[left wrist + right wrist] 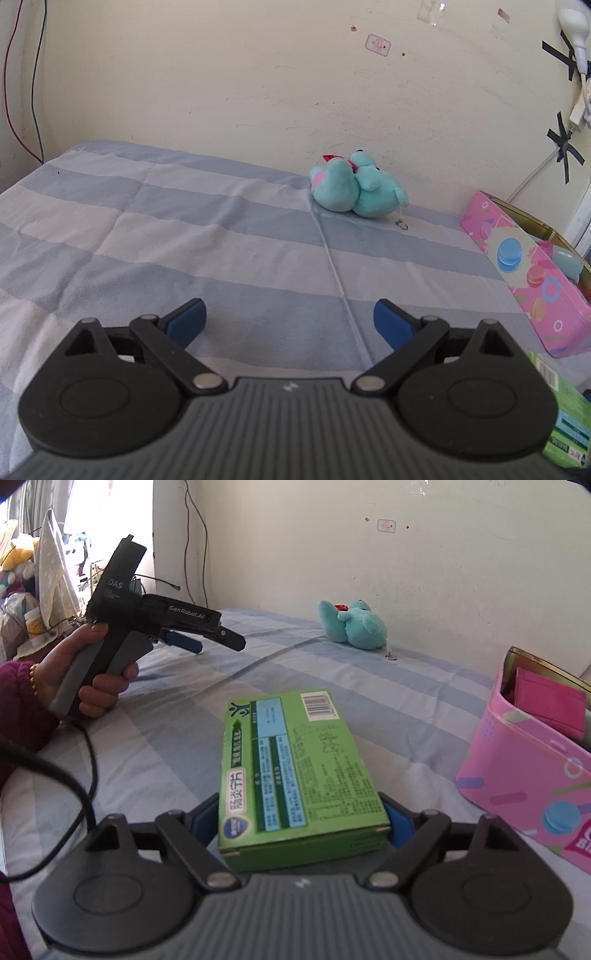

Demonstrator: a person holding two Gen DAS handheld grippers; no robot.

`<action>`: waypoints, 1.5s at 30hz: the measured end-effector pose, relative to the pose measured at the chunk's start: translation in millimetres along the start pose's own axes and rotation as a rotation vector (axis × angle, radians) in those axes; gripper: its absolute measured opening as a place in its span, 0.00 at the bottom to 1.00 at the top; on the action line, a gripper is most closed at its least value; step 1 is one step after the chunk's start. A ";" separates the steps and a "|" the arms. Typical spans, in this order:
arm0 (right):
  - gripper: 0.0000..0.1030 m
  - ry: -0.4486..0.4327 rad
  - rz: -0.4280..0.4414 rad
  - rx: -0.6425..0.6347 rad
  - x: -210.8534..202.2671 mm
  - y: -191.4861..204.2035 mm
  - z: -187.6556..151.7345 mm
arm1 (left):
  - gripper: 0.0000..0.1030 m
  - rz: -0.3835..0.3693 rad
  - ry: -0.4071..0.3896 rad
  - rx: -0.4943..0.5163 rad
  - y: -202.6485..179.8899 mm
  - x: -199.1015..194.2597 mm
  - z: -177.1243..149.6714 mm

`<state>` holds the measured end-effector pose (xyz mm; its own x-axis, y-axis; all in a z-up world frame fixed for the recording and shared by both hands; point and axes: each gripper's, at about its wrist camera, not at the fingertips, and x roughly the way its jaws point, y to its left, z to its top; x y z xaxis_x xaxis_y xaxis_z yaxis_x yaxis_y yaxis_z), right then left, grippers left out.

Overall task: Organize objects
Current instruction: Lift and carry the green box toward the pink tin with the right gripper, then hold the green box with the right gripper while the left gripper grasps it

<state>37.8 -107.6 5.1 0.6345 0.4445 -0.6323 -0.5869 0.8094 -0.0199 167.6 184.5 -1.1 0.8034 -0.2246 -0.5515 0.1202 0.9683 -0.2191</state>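
While the right tool [303, 812] grips the green box [295, 764] at lower centre, short of the pink bin [517, 775] at right, the left tool [290, 319] gapes wide and empty, and the teal plush [356, 186] at upper centre on the bed [147, 221] seems unsorted.

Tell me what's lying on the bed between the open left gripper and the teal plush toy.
Nothing: in the left wrist view, only bare striped bedsheet lies between the left gripper and the teal plush toy.
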 end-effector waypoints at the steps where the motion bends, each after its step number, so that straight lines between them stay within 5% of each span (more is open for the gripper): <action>1: 0.84 0.003 -0.002 -0.011 -4.7 -0.5 -2.8 | 0.96 -0.001 -0.009 0.000 0.4 -1.6 -0.4; 5: 0.84 0.015 -0.064 -0.024 -29.9 -10.5 -19.3 | 0.96 0.005 -0.047 0.018 -2.1 -6.8 -1.9; 12: 0.95 -0.002 -0.359 0.194 -84.9 -64.9 -65.1 | 0.96 0.085 -0.089 0.119 -25.5 -19.6 -9.3; 17: 0.94 -0.046 -0.447 0.312 -127.4 -85.8 -96.5 | 0.96 -0.132 -0.078 0.099 -70.5 -50.3 -25.5; 21: 0.94 -0.091 -0.412 0.341 -145.2 -89.9 -109.9 | 0.96 -0.356 -0.043 0.167 -133.2 -65.0 -38.3; 23: 0.94 -0.110 -0.376 0.344 -146.1 -88.4 -110.2 | 0.96 -0.411 -0.020 0.253 -169.7 -63.1 -47.1; 31: 0.86 -0.122 -0.257 0.319 -120.8 -79.2 -88.9 | 0.95 -0.475 0.114 0.347 -249.1 -20.0 -62.5; 34: 0.77 -0.094 -0.244 0.306 -102.5 -82.3 -77.5 | 0.83 -0.483 0.180 0.326 -260.7 -1.6 -69.9; 36: 0.62 -0.071 -0.216 0.332 -89.3 -88.9 -73.1 | 0.76 -0.458 0.147 0.331 -260.7 -8.3 -72.1; 38: 0.63 -0.082 -0.225 0.320 -87.3 -86.6 -72.0 | 0.67 -0.446 0.109 0.353 -259.8 -26.2 -68.8; 45: 0.59 -0.273 -0.161 0.231 -138.0 -71.7 -68.2 | 0.75 -0.502 -0.102 0.410 -268.6 -89.2 -34.3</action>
<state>-42.0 -253.2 41.0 0.8379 0.3658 -0.4051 -0.3604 0.9282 0.0925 43.7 -59.4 79.3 0.6404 -0.6683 -0.3784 0.6915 0.7162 -0.0946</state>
